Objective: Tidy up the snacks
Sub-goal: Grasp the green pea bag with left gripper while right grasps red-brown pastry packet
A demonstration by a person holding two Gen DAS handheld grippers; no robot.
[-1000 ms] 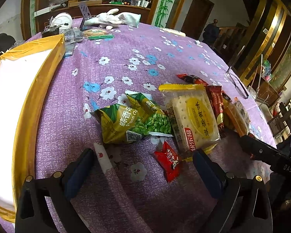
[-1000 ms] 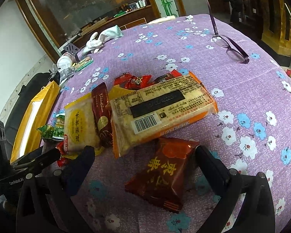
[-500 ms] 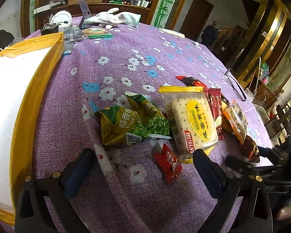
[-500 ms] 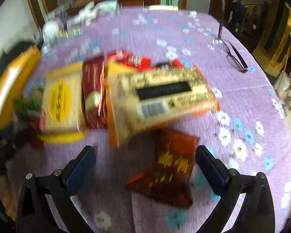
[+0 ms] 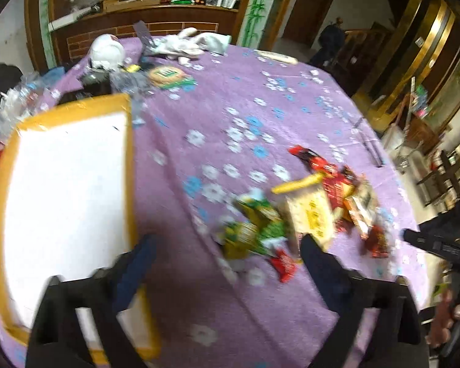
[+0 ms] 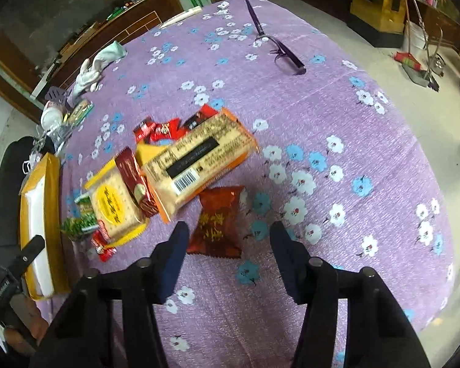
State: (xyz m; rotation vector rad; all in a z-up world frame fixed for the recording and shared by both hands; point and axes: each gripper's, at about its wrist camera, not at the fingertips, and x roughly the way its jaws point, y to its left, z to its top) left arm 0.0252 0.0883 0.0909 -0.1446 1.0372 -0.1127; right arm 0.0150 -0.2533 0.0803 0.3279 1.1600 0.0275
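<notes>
The left gripper (image 5: 227, 254) points steeply down over the near edge of the purple flowered tablecloth (image 5: 230, 98), its jaws closing with nothing between them. Under its left finger lies one yellow-rimmed white tray (image 5: 67, 190) at the table's left edge; the tray's near corner is hidden behind the finger. This view is smeared by motion, so the snack pile right of the tray shows only as green, yellow and red blurs.

The right gripper (image 6: 228, 251) also tilts steeply down near the table's near edge, jaws closing and empty; one dark red packet (image 6: 219, 220) lies flat on the cloth just ahead, between the fingertips in line of sight but untouched. Left of it, toward the table's middle, sit one long orange-edged cracker pack (image 6: 199, 162), one yellow cracker pack (image 6: 113, 205), one maroon bar (image 6: 135, 181), a green pea bag (image 6: 79, 220) partly covered, and several small red wrappers, count unclear. One pair of purple glasses (image 6: 279, 52) lies near the far right edge.
</notes>
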